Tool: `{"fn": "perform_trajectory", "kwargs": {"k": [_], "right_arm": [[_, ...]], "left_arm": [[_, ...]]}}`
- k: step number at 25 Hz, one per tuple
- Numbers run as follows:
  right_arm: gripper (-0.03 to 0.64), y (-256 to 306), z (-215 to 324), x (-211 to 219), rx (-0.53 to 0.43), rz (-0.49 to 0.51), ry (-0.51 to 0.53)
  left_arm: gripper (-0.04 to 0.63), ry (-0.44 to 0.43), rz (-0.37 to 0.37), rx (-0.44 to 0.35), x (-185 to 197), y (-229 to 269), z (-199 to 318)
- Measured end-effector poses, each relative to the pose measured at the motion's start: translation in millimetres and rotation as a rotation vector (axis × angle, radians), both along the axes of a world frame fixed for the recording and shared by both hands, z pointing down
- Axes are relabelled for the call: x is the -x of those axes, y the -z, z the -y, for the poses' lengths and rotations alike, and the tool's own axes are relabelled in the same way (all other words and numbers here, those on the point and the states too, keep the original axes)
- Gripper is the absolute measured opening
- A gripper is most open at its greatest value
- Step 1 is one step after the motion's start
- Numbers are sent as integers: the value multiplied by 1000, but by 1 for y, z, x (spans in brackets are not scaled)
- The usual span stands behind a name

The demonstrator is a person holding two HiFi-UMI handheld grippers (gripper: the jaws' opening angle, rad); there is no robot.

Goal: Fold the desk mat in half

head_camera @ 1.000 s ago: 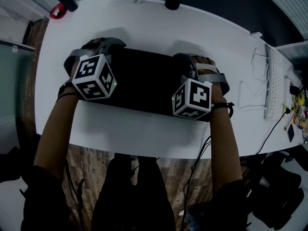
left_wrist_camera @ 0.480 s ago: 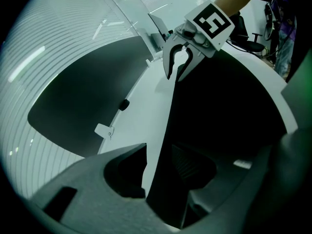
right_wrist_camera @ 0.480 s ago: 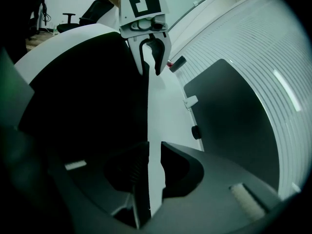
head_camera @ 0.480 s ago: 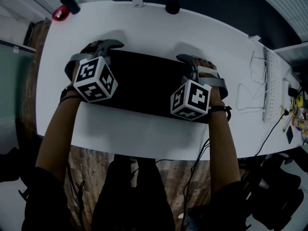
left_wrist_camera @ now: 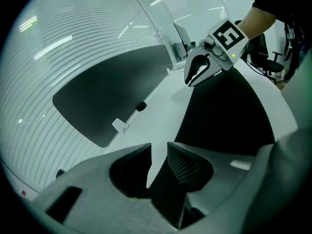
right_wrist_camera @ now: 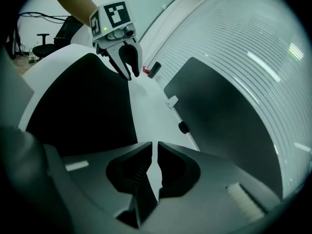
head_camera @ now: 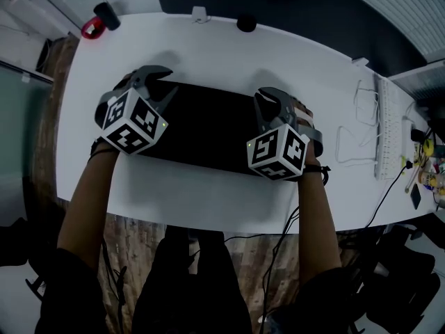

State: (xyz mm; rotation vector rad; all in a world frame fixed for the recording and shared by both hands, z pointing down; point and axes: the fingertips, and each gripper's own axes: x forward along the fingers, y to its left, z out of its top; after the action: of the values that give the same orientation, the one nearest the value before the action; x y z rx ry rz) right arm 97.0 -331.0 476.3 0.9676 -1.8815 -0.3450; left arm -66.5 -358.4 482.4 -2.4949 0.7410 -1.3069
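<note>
White desk point(head_camera: 208, 40), smooth, matte, w/ rounded corners; wood-look floor point(head_camera: 139, 235) shows below its near edge. Dark glass partition w/ thin horizontal stripes stands behind the desk in both gripper views.

Desk mat point(head_camera: 208, 127): black, thin, flexible sheet, plain rectangle, no print visible. It sits mid-desk betw my two hands. Long axis runs L-R, roughly parallel to the desk's near edge, R end a bit nearer me in head view. Short axis points away from me. Most of it lies flat.

My left gripper point(left_wrist_camera: 159, 147) is at the mat's far-L corner and my right gripper point(right_wrist_camera: 155, 147) at the far-R corner, both pointing away from me and down. Grey moulded plastic fingers point(left_wrist_camera: 183, 165), curved, w/ a ribbed inner pad. Both sets have just been closing. L: fingers drawn close w/ a slim gap at the tips, mat's far edge running into it, pinched. R: fingers nearly pressed together, only a thin slit, mat edge in it too. Each gripper view shows the other gripper's tips meeting on its own mat corner.

Marker cubes point(head_camera: 132, 120) are white w/ black squares, one per gripper. Red-and-black object point(head_camera: 97, 21) at the desk's far-L corner, small dark round knob point(head_camera: 245, 24) at the far edge, white keyboard point(head_camera: 386, 127) far R, well apart from the mat.
</note>
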Motion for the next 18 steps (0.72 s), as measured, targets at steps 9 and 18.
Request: {"fn": "perform_trajectory", "kwargs": {"k": [9,18], "right_arm": [[16,21,-12,-4,-20,169,-125],[9,34,-36,-2,-30,327,-212]], "left_arm": [[24,129,-141,25,4,13,-8],[-8,213,-260,37,2,30,-27]]}}
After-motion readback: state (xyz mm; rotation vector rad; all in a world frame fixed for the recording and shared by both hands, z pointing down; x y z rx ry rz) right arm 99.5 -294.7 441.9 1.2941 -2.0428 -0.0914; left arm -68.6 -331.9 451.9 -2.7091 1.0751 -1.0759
